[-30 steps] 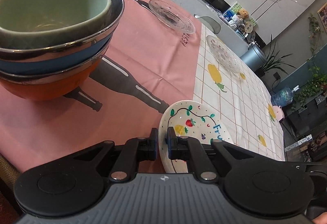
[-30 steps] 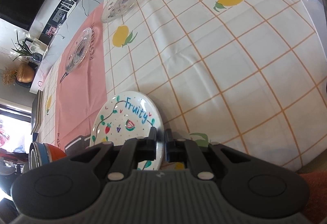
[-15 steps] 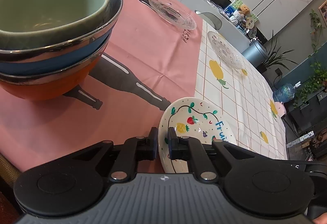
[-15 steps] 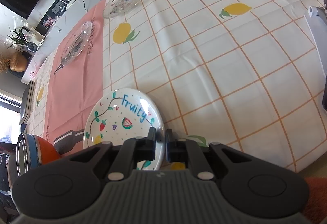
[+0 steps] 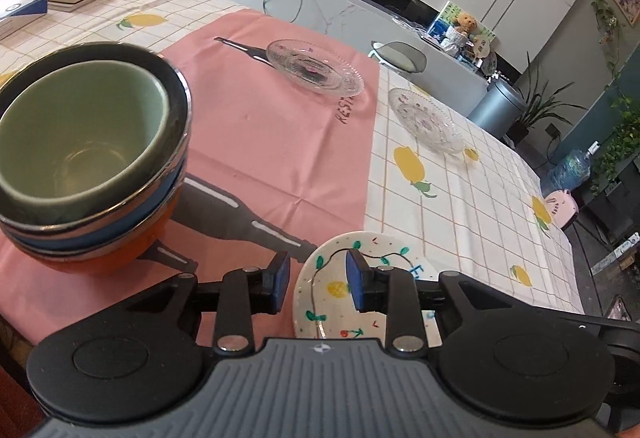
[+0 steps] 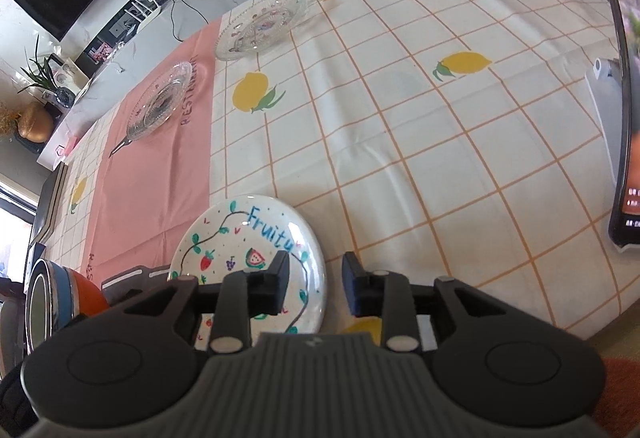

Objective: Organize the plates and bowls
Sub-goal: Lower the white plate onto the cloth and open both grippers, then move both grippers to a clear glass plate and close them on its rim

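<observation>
**Both jaws apart over the painted plate**

We see our left hand-held gripper (image 5: 316, 284) released, jaws spread, the fruit-painted plate (image 5: 336, 278) lying on the tabletop (image 5: 460, 198) just beneath and ahead. Left of it sits the nested stack of bowls (image 5: 92, 162). Our right hand-held gripper (image 6: 314, 284) is spread too, straddling that plate's right rim. Two glass plates (image 6: 262, 26) lie well ahead.
</observation>
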Available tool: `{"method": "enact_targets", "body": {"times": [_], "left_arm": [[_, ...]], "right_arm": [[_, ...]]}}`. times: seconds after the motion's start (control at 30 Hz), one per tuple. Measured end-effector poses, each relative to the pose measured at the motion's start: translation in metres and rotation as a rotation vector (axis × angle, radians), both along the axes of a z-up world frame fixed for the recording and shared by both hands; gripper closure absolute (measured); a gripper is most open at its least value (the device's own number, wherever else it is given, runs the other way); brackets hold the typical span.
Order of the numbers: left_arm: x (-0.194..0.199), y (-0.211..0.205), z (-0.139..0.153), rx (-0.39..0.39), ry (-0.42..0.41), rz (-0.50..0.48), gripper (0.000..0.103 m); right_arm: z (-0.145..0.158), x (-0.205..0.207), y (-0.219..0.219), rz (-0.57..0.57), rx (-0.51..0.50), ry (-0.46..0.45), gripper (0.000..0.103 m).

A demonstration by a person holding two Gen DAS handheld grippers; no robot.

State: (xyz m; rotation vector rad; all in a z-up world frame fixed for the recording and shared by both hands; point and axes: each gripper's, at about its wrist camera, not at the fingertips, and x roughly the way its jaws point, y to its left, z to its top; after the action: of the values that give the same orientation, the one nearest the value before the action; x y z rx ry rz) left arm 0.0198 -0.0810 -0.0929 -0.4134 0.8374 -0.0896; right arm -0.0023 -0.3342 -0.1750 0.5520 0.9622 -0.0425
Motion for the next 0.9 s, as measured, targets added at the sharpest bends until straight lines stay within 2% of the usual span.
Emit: {"method": "enact_targets", "body": {"times": [0.27,0.47,0.8,0.9], "left_arm": [[0.041,-0.012,0.019,-0.043,-0.004,-0.062,0.069],[0.079,-0.019,0.032,-0.076,-0.024,-0.082,0.069],[0.153,-0.041,0.03,-0.126,-0.048,-0.098,0.069],[0.176,-0.043,0.021,-0.176,-0.034,-0.078,0.069]], "right_arm": [[0.017,0.019,0.002,0.02,-0.009,-0.085,0.069],[0.018,0.049,-0.012,-0.011,0.036,-0.127,0.069],[0.013,0.116,-0.04,-0.108,0.086,-0.182,0.068],[0.005,0.137,-0.048,-0.141,0.119,-0.194,0.069]]}}
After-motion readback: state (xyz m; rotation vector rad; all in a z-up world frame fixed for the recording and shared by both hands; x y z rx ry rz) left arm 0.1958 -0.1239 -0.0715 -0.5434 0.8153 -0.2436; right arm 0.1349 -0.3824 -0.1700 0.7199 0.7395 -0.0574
